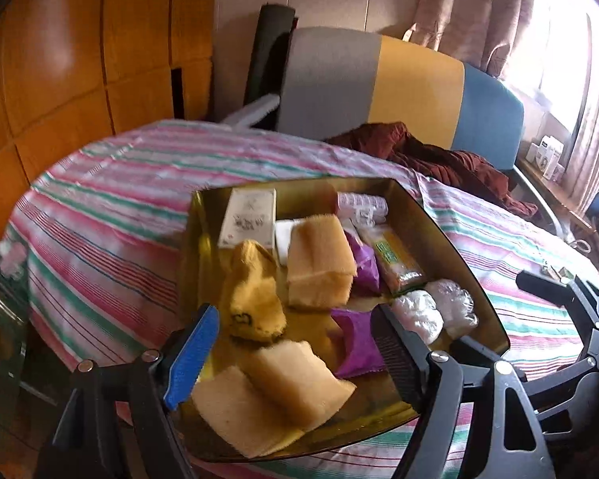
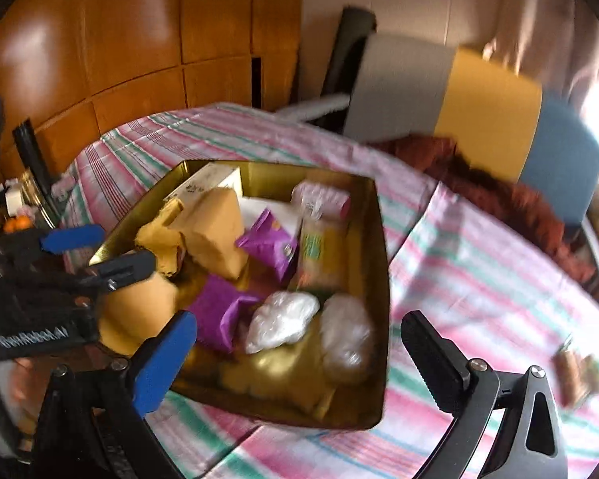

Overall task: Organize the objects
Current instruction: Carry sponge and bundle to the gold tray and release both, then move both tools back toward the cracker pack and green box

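Gold-coloured metal tray (image 1: 451,235) sits on a bed w/ a pink-green-white striped sheet (image 1: 112,207), centre of both views. We see it packed: white printed box (image 1: 248,217) at the far left corner, tan sponge block (image 1: 319,263) mid-tray, a yellow cloth piece (image 1: 253,291) just left of it, two more tan sponge pieces (image 1: 283,391) at the near edge, two purple sachets (image 1: 355,343), a yellow-green packet (image 1: 395,255) toward the right wall, a pink-white roll (image 1: 361,201) at the far right corner, and two clear plastic bags (image 1: 435,311) w/ white contents near the right wall.

Our left gripper (image 1: 295,359) hangs over the near edge of the tray, fingers wide apart, nothing clamped; sponge pieces and a sachet show between them. Our right gripper (image 2: 295,355) also has fingers spread wide and empty, over the tray's near right part in the lower frame; that view is blurred. Dark red cloth (image 1: 439,155) lies on the bed beyond the tray, upper right.
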The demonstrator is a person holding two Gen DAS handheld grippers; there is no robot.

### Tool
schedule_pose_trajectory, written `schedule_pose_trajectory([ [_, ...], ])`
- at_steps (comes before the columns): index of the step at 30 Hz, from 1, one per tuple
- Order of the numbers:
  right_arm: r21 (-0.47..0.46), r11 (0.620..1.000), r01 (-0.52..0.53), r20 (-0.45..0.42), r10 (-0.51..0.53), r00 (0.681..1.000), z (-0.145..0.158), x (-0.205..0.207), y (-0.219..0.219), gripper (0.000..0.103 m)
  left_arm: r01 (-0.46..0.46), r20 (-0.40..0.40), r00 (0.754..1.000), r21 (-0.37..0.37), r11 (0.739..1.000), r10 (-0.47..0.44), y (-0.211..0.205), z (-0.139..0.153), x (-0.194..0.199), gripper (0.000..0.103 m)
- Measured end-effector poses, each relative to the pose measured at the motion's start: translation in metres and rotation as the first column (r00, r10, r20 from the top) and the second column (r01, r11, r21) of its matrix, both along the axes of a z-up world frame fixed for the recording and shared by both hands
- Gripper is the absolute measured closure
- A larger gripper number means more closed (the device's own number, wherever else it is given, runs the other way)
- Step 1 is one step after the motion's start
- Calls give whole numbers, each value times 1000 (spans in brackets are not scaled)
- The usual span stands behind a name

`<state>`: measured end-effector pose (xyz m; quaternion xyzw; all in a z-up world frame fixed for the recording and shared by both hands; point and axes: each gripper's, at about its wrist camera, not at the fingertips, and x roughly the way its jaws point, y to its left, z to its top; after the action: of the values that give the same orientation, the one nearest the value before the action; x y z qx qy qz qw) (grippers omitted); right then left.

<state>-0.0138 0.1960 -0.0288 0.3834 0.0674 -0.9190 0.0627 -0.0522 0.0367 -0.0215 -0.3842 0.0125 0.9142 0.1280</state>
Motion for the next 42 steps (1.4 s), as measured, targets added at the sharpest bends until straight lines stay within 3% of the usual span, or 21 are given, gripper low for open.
schedule_pose_trajectory([
  [8, -83, 995, 60, 20, -59, 998, 4, 9, 19, 0, 9, -51, 999, 1, 1000, -8, 0, 16, 9, 23],
  [26, 9, 978, 208, -30, -207, 978, 15, 27, 78, 0, 106, -71, 992, -30, 994, -108, 29, 28, 27, 23],
  [42, 65, 926, 371, -20, -371, 928, 23, 33, 181, 0, 280, -68, 956, -91, 956, -287, 90, 33, 39, 23],
])
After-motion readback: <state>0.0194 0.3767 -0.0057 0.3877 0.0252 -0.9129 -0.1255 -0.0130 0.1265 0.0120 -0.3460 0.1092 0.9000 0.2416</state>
